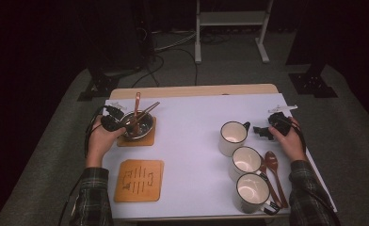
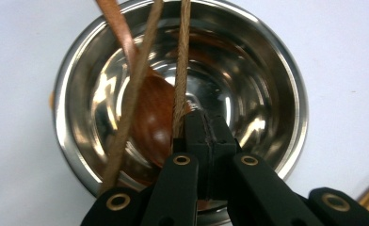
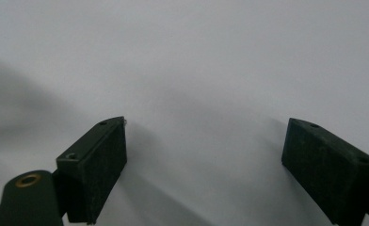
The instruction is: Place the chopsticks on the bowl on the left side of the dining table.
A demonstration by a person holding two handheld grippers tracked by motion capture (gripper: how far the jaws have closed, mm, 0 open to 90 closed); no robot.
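With my left tool (image 2: 206, 134) closed beside a chopstick (image 2: 180, 70) in the bowl (image 2: 286, 84) at frame left, placing looks done; next, withdraw. Right tool (image 3: 204, 155) gapes empty.

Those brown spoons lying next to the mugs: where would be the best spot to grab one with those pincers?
Probably the handle. The spoons lie flat on the table beside the mugs, bowls pointing away from the person. Their thin handles suit the jaws better than the wide bowls. Coming from above on the right side, away from the mugs, leaves room for the open right gripper.
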